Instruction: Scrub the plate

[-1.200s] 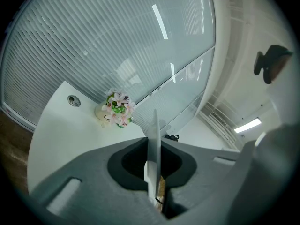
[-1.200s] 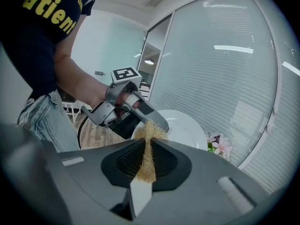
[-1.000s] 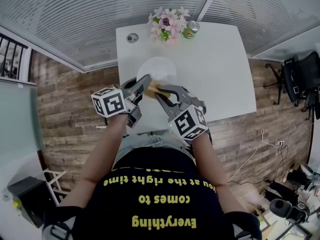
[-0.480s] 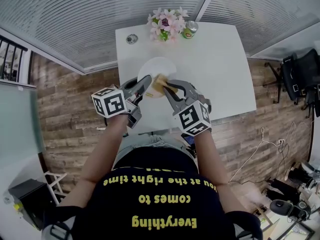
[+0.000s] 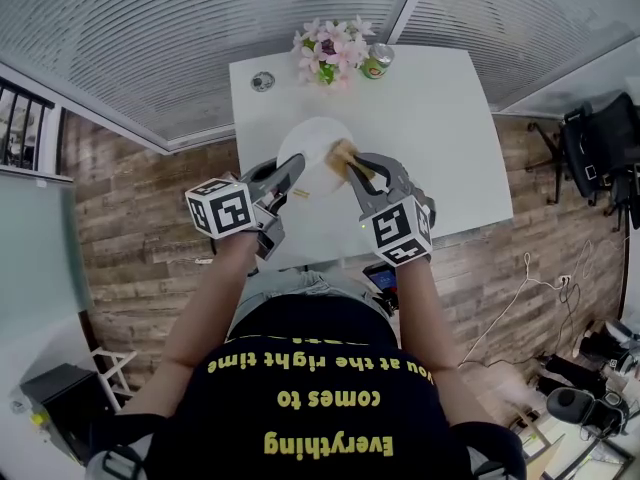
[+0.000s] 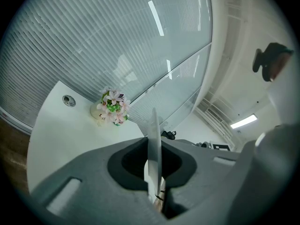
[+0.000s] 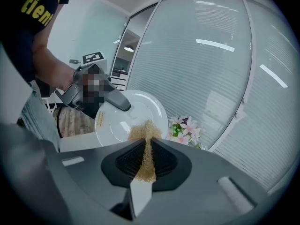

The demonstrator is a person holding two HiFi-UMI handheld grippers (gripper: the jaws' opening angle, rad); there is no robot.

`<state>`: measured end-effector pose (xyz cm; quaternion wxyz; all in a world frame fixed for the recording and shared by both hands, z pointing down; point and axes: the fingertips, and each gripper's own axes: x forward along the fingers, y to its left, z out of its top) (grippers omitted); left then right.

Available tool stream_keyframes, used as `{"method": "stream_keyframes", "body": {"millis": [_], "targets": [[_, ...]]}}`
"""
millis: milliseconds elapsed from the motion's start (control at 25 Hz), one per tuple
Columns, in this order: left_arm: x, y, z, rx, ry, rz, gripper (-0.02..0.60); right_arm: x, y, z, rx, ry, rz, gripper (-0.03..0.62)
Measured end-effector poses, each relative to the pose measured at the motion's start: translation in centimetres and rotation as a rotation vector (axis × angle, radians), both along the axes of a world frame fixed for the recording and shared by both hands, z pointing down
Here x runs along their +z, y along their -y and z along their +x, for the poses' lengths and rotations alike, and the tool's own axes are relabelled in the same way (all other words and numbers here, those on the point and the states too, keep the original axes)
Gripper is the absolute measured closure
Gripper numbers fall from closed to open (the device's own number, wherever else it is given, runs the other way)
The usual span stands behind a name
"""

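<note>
Presently: white plate [image 5: 318,136] off the table [image 5: 440,138], held over its left half, about midway between the near and far edges. It is tipped up on edge. In the left gripper view it shows as a thin blade running straight up between the jaws.

Left gripper [image 5: 296,163]: jaws nearly together, pinched on the plate's rim at its near-left side. Points roughly level.

Right gripper [image 5: 355,166]: jaws narrowly parted, clamped on a golden wire scrubber [image 5: 343,152]. The scrubber's frayed end sticks out past the tips. It sits at the plate's right-hand rim in the head view. In the right gripper view it overlaps the plate's lower face. Firm contact not certain. Gripper angled downward.

Further out, along the table's far edge: a bunch of pink-and-white flowers [image 5: 328,48], with a green can [image 5: 379,60] just beside it on the right. A small round metal piece [image 5: 262,81] lies near the far left corner.
</note>
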<state>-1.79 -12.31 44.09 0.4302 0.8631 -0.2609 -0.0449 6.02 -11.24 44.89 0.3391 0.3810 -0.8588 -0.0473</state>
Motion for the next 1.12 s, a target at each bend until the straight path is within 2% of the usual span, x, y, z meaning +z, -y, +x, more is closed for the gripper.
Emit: {"method": "stream_keyframes", "body": {"millis": [480,1120], "targets": [[-0.4,-0.4,-0.6,-0.006,0.000,0.008,0.560,-0.5,0.2,1.4,0.045,0.002,0.021,0.554],[-0.5,-1.2,-0.4,0.014,0.013,0.014,0.560,-0.2,-2.7,-1.9,-0.055,0.031,0.002,0.554]]}}
